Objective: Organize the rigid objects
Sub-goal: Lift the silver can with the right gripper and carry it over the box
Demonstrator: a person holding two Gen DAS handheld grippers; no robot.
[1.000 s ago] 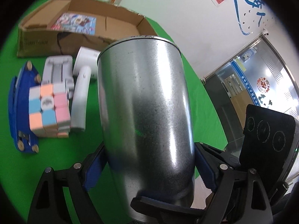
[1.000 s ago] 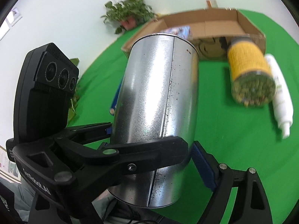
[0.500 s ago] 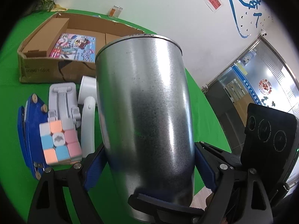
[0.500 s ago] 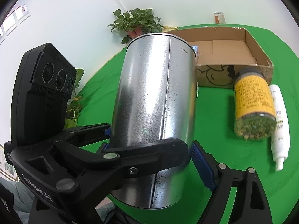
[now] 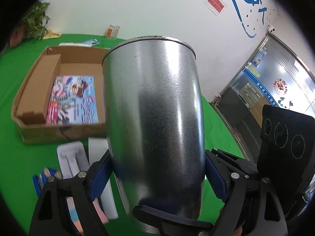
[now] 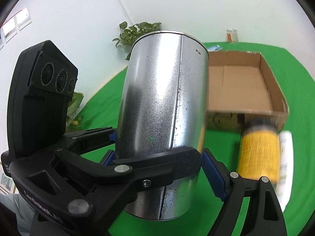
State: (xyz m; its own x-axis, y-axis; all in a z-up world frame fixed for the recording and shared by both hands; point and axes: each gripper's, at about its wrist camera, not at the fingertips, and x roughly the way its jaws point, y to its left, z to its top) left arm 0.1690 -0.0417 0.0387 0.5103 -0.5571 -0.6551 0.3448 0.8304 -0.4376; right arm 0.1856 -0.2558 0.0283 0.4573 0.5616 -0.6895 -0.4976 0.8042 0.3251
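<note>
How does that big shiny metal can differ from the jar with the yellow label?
The metal can is bare silver with a side seam; the yellow-label jar wears a printed yellow label. The can looks much bigger, though it is nearer the camera. The can is held off the table by both tongs; the jar lies on its side on the green cloth, untouched. Both are cylinders near the cardboard box.

That big metal can [image 5: 153, 122] blocks half the cardboard box [image 5: 35, 96]. The yellow-labelled jar [image 6: 258, 153] and white bottle [image 6: 286, 157] are smeared, labels unreadable. Stuff bottom left hides behind the left gripper [image 5: 157, 179].
</note>
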